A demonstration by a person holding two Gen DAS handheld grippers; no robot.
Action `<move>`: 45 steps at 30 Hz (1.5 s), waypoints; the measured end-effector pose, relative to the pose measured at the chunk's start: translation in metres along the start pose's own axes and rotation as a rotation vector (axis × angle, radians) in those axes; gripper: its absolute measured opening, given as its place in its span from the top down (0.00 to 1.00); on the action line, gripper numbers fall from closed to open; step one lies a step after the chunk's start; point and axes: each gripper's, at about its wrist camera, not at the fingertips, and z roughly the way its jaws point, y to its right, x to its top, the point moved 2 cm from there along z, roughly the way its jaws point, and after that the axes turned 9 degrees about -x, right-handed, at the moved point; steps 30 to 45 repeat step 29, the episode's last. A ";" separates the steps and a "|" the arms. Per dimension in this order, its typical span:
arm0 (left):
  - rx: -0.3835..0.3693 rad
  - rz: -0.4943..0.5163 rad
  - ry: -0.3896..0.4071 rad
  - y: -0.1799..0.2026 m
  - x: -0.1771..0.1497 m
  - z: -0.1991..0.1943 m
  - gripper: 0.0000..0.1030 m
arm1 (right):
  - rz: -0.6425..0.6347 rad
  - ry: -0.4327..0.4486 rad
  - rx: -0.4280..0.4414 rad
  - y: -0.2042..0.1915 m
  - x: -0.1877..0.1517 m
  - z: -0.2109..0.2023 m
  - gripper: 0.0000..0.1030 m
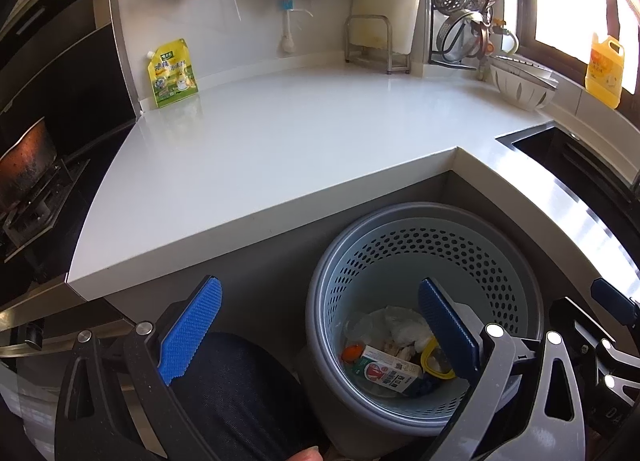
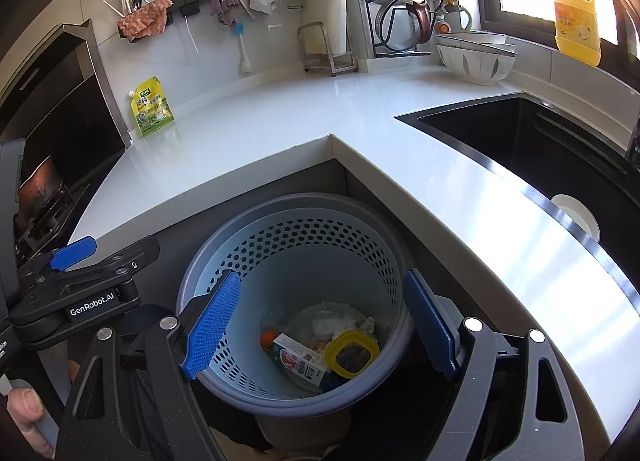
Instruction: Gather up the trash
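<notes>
Both grippers hang over the bin (image 2: pixel 296 281), which stands on the floor in the inner corner of the L-shaped counter (image 2: pixel 280 117), likely so anything let go falls straight in. Right gripper (image 2: pixel 320 325): jaws wide apart, empty, centred over the bin's mouth. Left gripper (image 1: pixel 320 325): also spread and empty, its right finger above the rim. Trash lies at the bin's bottom: carton (image 2: pixel 302 359), yellow lid (image 2: pixel 352 353), crumpled wrap (image 2: pixel 332 321). Collection looks done; only a pouch (image 2: pixel 152 107) stands at the counter's back edge.
</notes>
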 end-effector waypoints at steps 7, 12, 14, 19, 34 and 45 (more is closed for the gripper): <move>-0.005 0.002 -0.004 0.001 0.000 0.001 0.06 | -0.003 0.000 0.000 -0.002 0.000 0.000 0.23; -0.001 0.005 -0.006 0.002 0.000 0.002 0.06 | -0.004 -0.001 0.002 -0.003 0.000 0.000 0.23; -0.001 0.007 -0.010 0.002 0.000 0.003 0.06 | -0.005 -0.001 0.004 -0.003 0.000 0.000 0.23; -0.008 0.003 -0.011 0.001 0.000 0.004 0.06 | -0.006 0.000 0.006 -0.004 0.001 -0.001 0.23; -0.004 0.006 -0.021 0.000 0.000 0.006 0.06 | -0.006 0.000 0.005 -0.005 0.001 -0.001 0.23; -0.004 0.006 -0.021 0.000 0.000 0.006 0.06 | -0.006 0.000 0.005 -0.005 0.001 -0.001 0.23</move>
